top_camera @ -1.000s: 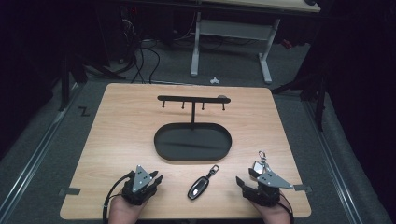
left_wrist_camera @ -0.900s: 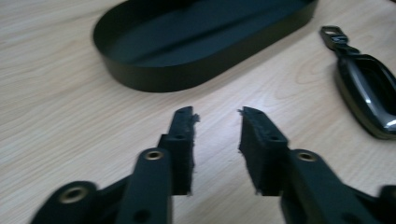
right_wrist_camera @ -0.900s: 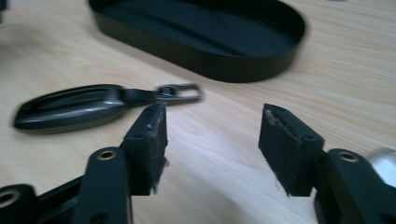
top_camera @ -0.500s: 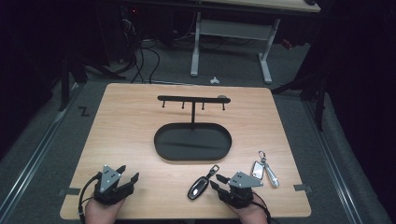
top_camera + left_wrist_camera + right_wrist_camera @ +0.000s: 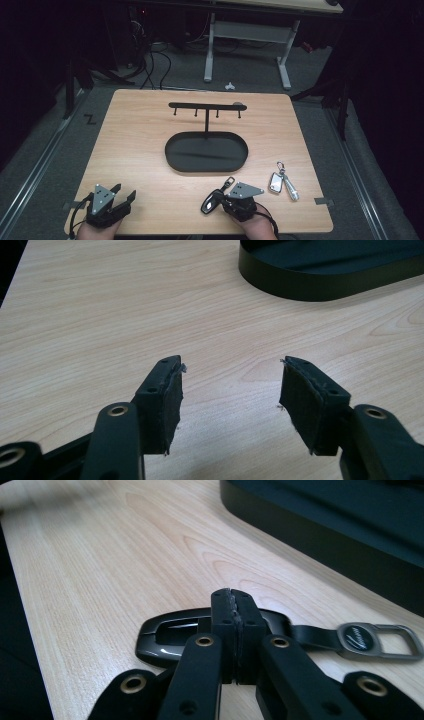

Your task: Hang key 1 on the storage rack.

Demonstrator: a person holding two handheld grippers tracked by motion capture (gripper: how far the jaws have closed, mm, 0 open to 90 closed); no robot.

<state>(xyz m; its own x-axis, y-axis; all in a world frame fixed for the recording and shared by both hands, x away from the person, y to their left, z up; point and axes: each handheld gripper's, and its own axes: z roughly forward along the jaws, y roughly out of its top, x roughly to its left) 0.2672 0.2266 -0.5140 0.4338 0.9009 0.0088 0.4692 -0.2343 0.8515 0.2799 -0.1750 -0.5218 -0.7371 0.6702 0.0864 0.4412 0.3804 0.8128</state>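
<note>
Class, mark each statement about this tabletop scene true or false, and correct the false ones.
1. The right gripper has its jaws shut. True.
2. The left gripper holds a key. False: its jaws are open with only bare table between them.
3. The black key fob lies on the table by the right gripper. True.
4. The silver key hangs on the hook stand. False: it lies on the table, right of the oval tray.

Tabletop [image 5: 140,130]: light wood grain, as I see it from above. Items lying on it: black oval tray [image 5: 206,151] with hook stand at centre; black key fob [image 5: 212,198] near edge, centre-right; silver key fob [image 5: 276,182] with key, near right.
</note>
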